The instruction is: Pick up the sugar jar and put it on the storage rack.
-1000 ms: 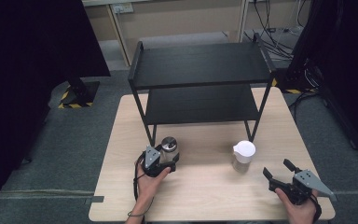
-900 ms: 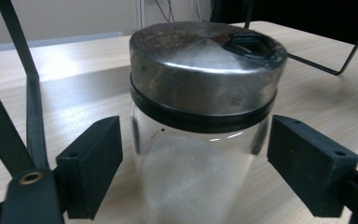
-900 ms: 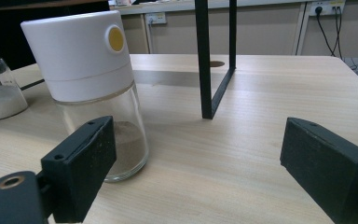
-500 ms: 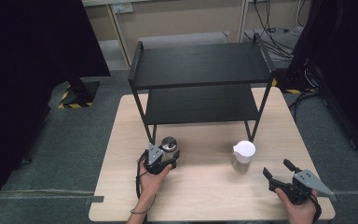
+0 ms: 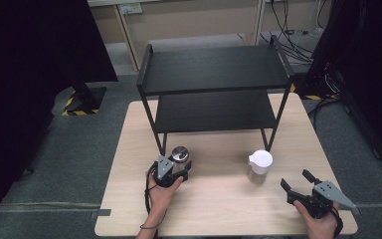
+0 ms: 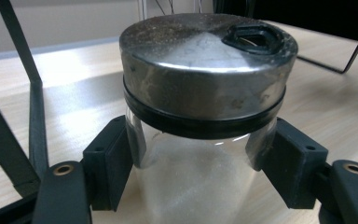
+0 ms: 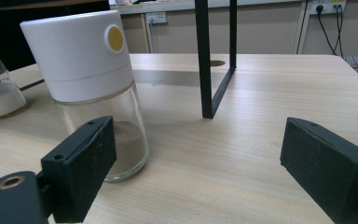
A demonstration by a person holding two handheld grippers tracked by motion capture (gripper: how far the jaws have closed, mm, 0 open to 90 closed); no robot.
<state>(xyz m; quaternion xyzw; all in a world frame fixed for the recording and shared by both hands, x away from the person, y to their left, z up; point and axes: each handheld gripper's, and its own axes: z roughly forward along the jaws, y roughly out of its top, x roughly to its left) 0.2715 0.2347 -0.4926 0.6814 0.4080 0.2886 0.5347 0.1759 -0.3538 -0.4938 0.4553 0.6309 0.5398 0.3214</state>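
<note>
The glass jar [image 6: 200, 172] with the steel lid [image 6: 205, 60] is right in the left gripper [image 6: 200, 172], and the jaws have just been closing on it: both black pads [image 6: 114, 163] are pressed against the clear glass just under the lid's black sealing ring, one on each side. That is a firm clamp. White grains fill the lower part of the jar, and it stands upright on the wooden table [image 6: 74, 88], with a small black-rimmed opening [image 6: 254, 37] set off-centre in the lid.

From the high view, the jar [image 5: 180, 155] sits at the near left of the table [image 5: 219, 209], just in front of the left front leg of the black shelf rack [image 5: 214, 74]. The left gripper [image 5: 179, 172] comes at it from the near side, the person's left hand [image 5: 161, 191] wrapped around the gripper body.

Over on the near right, the right gripper [image 5: 294, 181] hovers low above the table with its jaws spread wide and nothing between them; the right hand [image 5: 321, 219] holds it near the table's front edge. In its own view, the right gripper [image 7: 196, 172] looks past a second jar [image 7: 102, 126] with a white cap [image 7: 79, 56] and a yellow dot, brownish powder at its bottom; this one stands just beyond the left pad, untouched.

Farther back, the white-capped jar [image 5: 259, 167] stands near the rack's right front leg, well apart from the steel-lidded one. Behind both, the two-tier rack takes the far half of the table.
</note>
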